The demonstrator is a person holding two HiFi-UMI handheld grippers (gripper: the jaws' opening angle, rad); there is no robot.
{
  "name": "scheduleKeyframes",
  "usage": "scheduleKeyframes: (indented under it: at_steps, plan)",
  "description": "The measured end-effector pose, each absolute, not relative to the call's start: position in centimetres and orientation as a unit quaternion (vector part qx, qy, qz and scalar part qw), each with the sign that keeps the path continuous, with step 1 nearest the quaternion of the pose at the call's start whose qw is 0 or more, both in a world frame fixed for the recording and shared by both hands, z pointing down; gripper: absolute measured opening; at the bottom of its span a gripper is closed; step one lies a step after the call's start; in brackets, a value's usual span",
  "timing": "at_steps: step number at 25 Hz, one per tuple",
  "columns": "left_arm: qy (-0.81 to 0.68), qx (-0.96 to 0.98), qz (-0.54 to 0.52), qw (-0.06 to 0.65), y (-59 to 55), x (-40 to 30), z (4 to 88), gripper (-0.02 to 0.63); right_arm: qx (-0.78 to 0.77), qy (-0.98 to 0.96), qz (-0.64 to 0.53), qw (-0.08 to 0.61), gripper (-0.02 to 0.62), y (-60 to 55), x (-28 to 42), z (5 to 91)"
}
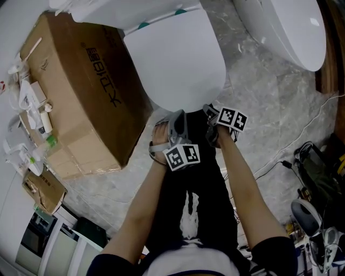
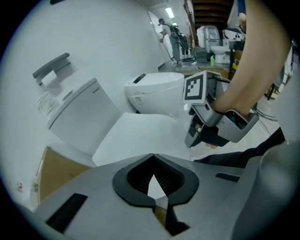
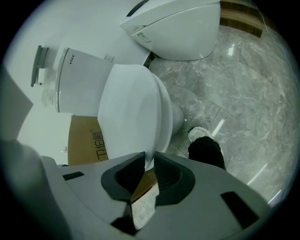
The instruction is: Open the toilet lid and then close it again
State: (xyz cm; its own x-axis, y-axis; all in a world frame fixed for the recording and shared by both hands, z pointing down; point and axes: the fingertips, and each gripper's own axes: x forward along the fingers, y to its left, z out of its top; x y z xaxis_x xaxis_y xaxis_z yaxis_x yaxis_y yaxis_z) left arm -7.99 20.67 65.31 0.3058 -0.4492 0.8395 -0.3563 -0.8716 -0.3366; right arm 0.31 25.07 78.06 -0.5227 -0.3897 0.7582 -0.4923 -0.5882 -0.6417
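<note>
The white toilet lid (image 1: 172, 59) lies low over the bowl, its front edge toward me; the cistern (image 1: 124, 11) stands behind it. My right gripper (image 1: 208, 111) is at the lid's front rim. In the right gripper view the thin lid (image 3: 126, 112) edge runs down between the fingertips of the right gripper (image 3: 149, 157), which is shut on it. My left gripper (image 1: 173, 117) hangs beside it at the same rim, shut with nothing in it. In the left gripper view the lid (image 2: 140, 136) lies beyond the closed left gripper (image 2: 153, 157), and the right gripper (image 2: 193, 140) shows at right.
A big cardboard box (image 1: 75, 91) stands close on the toilet's left, with small items on it. A second white toilet (image 1: 285, 27) sits at the upper right on the marble floor. Cables and tools (image 1: 312, 161) lie at the right. My leg and shoe (image 3: 201, 136) are before the bowl.
</note>
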Motion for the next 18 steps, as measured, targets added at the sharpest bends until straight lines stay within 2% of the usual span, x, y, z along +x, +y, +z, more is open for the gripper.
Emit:
scheduleKeyframes:
  at_steps: [4,14,18]
  plan:
    - [0.276,-0.810,-0.517,-0.010,19.9,-8.4,66.0,0.006,0.493,-0.443,0.748,0.035,0.054,25.2,0.3,79.6]
    - [0.307,-0.809,-0.500,-0.049,16.5,-9.3,66.8,0.006,0.489,-0.431,0.757,0.042,0.054,25.1,0.2,81.6]
    - [0.317,-0.806,-0.493,-0.079,16.0,-9.9,66.7,0.006,0.505,-0.401,0.761,0.078,0.054,25.2,0.5,81.5]
